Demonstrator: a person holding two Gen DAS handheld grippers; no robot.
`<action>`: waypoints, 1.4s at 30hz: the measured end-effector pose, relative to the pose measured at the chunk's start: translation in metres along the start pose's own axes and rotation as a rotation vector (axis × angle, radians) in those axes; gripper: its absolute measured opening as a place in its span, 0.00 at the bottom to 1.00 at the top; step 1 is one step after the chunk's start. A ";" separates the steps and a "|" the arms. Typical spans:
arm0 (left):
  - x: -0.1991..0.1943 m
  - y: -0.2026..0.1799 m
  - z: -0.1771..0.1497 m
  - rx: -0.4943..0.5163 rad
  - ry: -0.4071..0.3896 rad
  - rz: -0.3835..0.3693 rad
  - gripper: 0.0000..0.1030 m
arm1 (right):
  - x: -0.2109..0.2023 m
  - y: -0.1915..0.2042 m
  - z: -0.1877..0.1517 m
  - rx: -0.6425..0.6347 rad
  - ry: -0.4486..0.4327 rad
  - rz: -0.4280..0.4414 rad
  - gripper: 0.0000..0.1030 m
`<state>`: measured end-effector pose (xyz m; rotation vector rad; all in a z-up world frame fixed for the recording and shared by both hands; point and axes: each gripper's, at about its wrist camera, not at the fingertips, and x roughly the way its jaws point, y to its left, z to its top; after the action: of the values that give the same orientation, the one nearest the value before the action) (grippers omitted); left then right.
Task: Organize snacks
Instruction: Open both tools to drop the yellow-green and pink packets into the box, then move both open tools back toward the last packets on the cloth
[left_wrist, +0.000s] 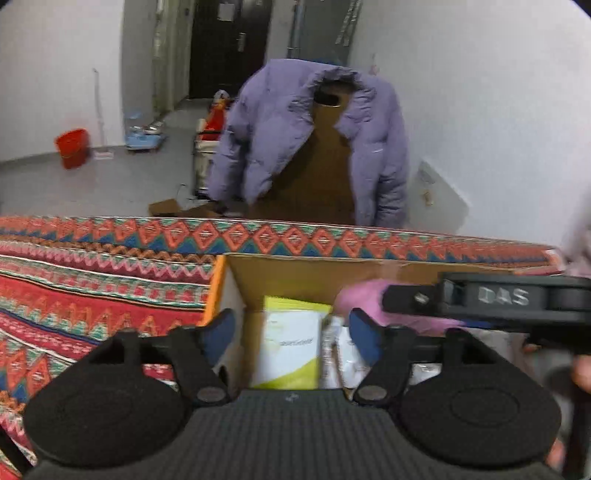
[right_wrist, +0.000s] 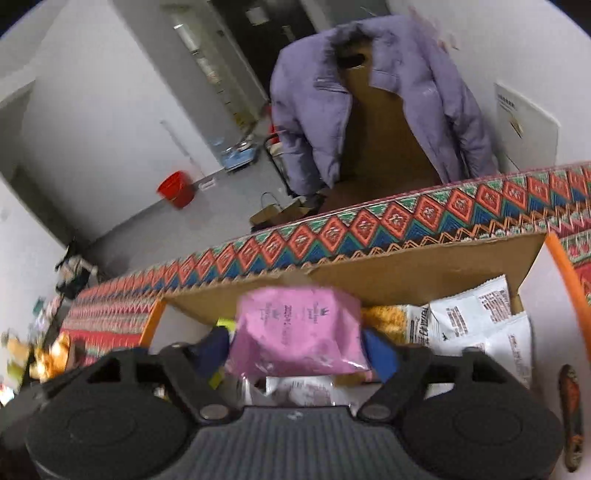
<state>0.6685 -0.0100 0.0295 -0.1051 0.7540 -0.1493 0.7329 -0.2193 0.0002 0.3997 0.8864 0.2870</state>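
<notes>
Pink packet (right_wrist: 299, 332) over the open cardboard box (left_wrist: 295, 269)

Right gripper (right_wrist: 299, 350) set wide with the pink packet between both blue pads, touching them; squeezed or loose, cannot tell. Left gripper (left_wrist: 291, 328) half open with nothing in it, just above the near left part of the box. Inside the box, a yellow-green packet (left_wrist: 291, 343) on the left and white packets (right_wrist: 480, 321) on the right. Box on a bright patterned cloth (left_wrist: 92, 288). Far behind, a purple coat (left_wrist: 266, 122) and a red bucket (left_wrist: 72, 147)
</notes>
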 end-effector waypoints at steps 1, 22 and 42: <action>-0.003 0.001 -0.001 0.009 -0.005 -0.006 0.69 | 0.000 0.001 0.000 -0.007 -0.004 0.003 0.78; -0.107 -0.013 -0.031 0.051 0.007 0.078 0.88 | -0.149 -0.021 -0.043 -0.224 -0.015 -0.276 0.81; -0.238 -0.061 -0.129 0.072 -0.217 0.086 1.00 | -0.288 -0.030 -0.151 -0.221 -0.213 -0.193 0.97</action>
<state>0.4027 -0.0343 0.1054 -0.0200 0.5355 -0.0810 0.4420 -0.3293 0.0996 0.1345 0.6696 0.1589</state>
